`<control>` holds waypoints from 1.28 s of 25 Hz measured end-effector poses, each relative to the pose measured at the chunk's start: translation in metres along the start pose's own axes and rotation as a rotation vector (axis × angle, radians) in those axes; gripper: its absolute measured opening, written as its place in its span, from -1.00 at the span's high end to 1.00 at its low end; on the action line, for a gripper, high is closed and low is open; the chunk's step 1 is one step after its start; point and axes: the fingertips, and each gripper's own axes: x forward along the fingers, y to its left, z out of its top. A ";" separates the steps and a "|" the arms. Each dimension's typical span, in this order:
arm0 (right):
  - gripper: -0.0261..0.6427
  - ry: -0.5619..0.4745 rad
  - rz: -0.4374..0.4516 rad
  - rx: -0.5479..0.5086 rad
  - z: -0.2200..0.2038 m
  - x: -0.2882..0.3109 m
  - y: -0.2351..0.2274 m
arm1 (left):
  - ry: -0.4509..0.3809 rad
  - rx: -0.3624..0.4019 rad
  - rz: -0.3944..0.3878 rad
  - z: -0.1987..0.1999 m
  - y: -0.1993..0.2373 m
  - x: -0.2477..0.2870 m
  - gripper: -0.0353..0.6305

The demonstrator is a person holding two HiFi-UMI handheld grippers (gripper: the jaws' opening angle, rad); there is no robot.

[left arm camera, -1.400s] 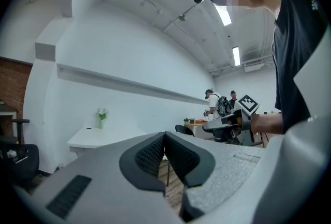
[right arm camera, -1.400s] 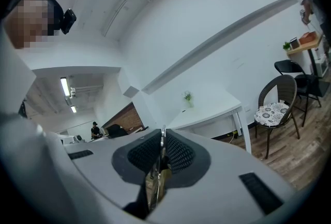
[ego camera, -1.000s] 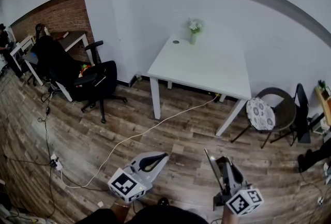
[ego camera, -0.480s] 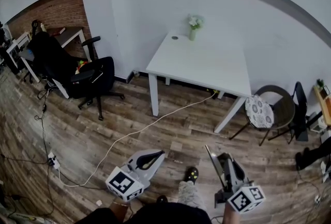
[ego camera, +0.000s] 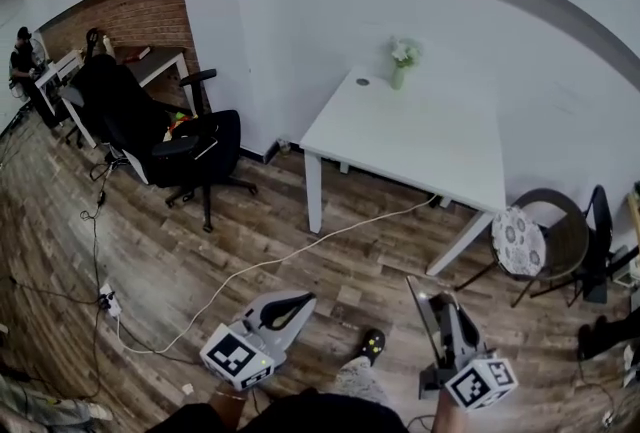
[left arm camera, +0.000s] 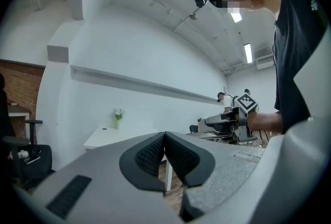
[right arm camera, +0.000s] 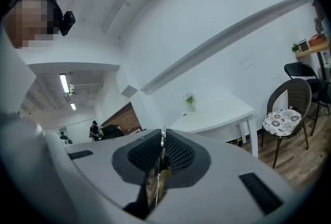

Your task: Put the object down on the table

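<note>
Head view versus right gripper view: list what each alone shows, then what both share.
Head view only: the left gripper, the person's shoe, the floor power strip. Right gripper view only: the ceiling lights. Both: the right gripper with its jaws shut on a thin flat object, the white table, its flower vase, the cushioned chair.

Bright, even light from ceiling strip lamps (left arm camera: 248,53); soft shadows; heavy fisheye bending, dark corners.

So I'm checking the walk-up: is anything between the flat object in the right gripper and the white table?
Nothing visible blocks it. Between the thin flat object held by the right gripper and the white table lies wood floor, crossed only by a white cable.
</note>
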 end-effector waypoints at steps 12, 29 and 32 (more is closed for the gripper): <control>0.84 0.039 0.020 0.043 0.012 0.063 -0.068 | 0.020 0.014 0.024 0.003 0.026 0.086 0.89; 0.84 0.031 0.049 0.072 0.062 0.131 -0.146 | 0.037 0.027 0.060 0.019 0.050 0.185 0.89; 0.84 0.032 0.059 0.073 0.071 0.141 -0.161 | 0.043 0.037 0.073 0.023 0.052 0.201 0.89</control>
